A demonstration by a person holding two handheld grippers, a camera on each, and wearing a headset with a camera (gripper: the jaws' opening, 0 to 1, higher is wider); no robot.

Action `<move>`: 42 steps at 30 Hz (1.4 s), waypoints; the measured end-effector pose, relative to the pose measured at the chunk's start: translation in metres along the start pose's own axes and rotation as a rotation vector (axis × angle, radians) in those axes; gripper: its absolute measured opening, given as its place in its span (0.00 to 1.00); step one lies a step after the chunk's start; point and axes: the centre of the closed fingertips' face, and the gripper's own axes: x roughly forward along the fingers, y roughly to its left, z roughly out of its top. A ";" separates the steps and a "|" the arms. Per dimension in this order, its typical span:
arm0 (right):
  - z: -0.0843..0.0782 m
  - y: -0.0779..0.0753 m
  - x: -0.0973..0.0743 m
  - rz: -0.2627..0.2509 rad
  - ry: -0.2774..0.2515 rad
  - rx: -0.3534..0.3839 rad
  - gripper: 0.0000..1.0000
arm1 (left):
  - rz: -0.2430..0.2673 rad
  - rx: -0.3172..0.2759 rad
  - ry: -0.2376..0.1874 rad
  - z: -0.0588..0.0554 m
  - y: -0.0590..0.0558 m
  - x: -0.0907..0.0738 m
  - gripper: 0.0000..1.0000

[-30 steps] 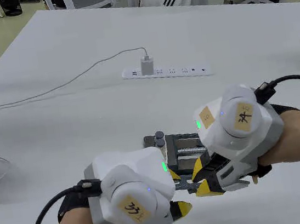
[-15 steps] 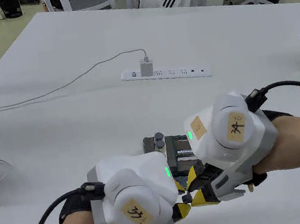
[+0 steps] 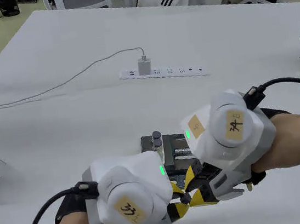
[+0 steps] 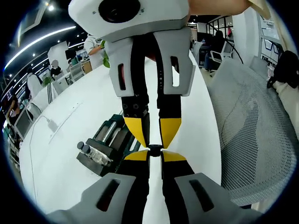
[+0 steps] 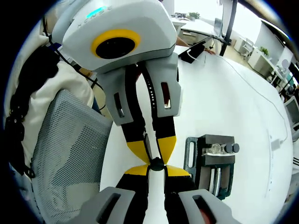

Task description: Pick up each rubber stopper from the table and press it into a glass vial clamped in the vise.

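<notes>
1. Low in the head view, nearest the camera, the left gripper [image 4: 155,156] and the right gripper [image 5: 157,169] meet tip to tip just above the surface [image 3: 85,126].
2. The stopper [image 5: 157,163], a small dark ball, sits at that meeting point, at lower centre of the right gripper view.
3. The right fingers [image 5: 175,171] look closed on it. The left fingers [image 4: 138,156] are drawn narrow, almost shut, with their tips against the stopper. I cannot tell whether they share the grip.
4. This looks like a hand-over or a re-grip of the stopper in the air, before the pressing step.
5. Just behind the grippers, at centre of the head view, stands the vise [image 3: 171,148]. It clamps two vials [image 3: 156,139] at its left end.
6. The vials have dark tops, which may be stoppers already seated. I cannot tell whether an open mouth remains.
7. Next, one gripper likely has to let go. The other then needs to carry the stopper back to the vise, line it up with a vial mouth and push along the vial's axis.
8. Farther up the frame a power strip [image 3: 166,72] lies on the surface, and its cable [image 3: 53,90] runs off to the left edge.
</notes>
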 end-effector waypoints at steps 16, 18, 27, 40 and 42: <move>0.008 -0.007 -0.012 -0.037 -0.114 0.048 0.21 | 0.027 -0.112 -0.082 -0.001 -0.003 -0.006 0.05; 0.011 -0.009 -0.017 -0.044 -0.139 0.060 0.21 | 0.039 -0.135 -0.092 -0.003 0.001 -0.008 0.05; 0.025 -0.008 -0.039 -0.072 -0.238 0.067 0.15 | 0.091 -0.172 -0.193 0.003 0.020 -0.025 0.05; 0.028 -0.004 -0.036 -0.047 -0.262 0.073 0.13 | 0.039 -0.154 -0.284 0.019 0.011 -0.028 0.05; 0.027 -0.003 -0.035 -0.038 -0.258 0.071 0.13 | 0.033 -0.150 -0.289 0.020 0.010 -0.028 0.05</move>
